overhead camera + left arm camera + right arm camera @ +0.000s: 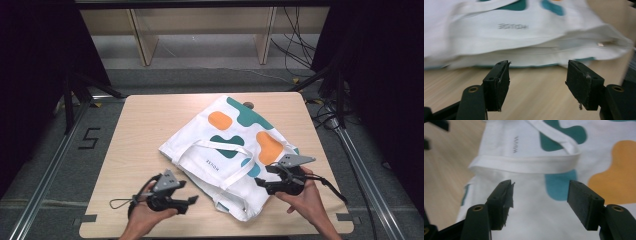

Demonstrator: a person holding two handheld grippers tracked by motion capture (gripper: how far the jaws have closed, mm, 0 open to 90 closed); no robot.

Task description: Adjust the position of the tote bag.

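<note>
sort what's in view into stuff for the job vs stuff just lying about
For the job:
- tote bag
- bag handle
- left hand-held gripper, open, off the bag
- right hand-held gripper, open, at the bag's edge

Lying about:
- shelf unit
- floor cables
- floor mark "5"

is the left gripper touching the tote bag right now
Apart. The left gripper view shows the left gripper open with bare table between its jaws and the tote bag beyond.

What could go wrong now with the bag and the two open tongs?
1. The tote bag reaches close to the table's near edge; a pull toward the person might drag it off.
2. The loose strap lies just ahead of the right tongs, so they might catch it instead of the body.
</note>
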